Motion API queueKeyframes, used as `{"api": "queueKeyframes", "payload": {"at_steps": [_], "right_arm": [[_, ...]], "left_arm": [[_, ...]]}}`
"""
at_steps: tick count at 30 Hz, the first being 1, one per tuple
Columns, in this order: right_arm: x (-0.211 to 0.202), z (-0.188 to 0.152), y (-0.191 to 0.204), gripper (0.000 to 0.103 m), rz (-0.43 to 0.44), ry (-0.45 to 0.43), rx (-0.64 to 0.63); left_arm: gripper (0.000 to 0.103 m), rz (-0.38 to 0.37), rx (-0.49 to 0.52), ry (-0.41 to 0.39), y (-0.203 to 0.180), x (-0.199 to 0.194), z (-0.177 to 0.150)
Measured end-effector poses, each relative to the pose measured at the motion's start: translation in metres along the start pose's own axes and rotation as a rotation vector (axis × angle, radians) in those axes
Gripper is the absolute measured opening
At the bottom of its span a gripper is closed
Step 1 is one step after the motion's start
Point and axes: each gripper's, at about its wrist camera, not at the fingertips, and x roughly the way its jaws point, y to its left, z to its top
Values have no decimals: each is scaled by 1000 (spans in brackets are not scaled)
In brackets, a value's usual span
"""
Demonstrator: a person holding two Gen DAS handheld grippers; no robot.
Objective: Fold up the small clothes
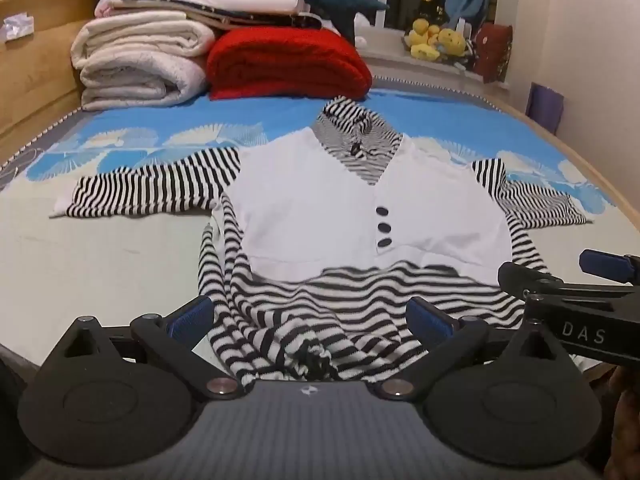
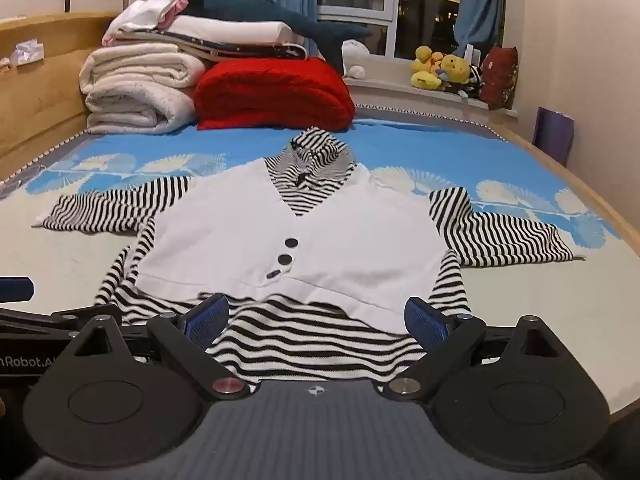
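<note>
Striped shirt with white vest front (image 1: 320, 192) lies flat at middle of bed (image 1: 120, 248), sleeves spread toward both side edges, hem bunched at near edge. Left gripper (image 1: 310, 318) jaws released wide over hem, nothing grasped. Right gripper (image 2: 318, 318) jaws likewise released above hem. Folded blankets (image 1: 144, 60) stacked at far left corner.

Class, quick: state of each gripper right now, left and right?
Left gripper: jaws open, holding nothing; the striped top's hem lies between them.
Right gripper: jaws open, holding nothing, over the same hem.
</note>
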Motion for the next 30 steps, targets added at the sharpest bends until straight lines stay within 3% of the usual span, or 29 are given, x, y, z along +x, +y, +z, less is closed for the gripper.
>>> {"api": "queueKeyframes", "payload": {"at_steps": [13,30], "right_arm": [[20,-18,12,95,-24,102,52],[29,-21,2,95,-49,151,85]], "left_arm": [[102,-16,-11,91,-2,12,-5],[102,-11,17,86,-7,16,-10]]}}
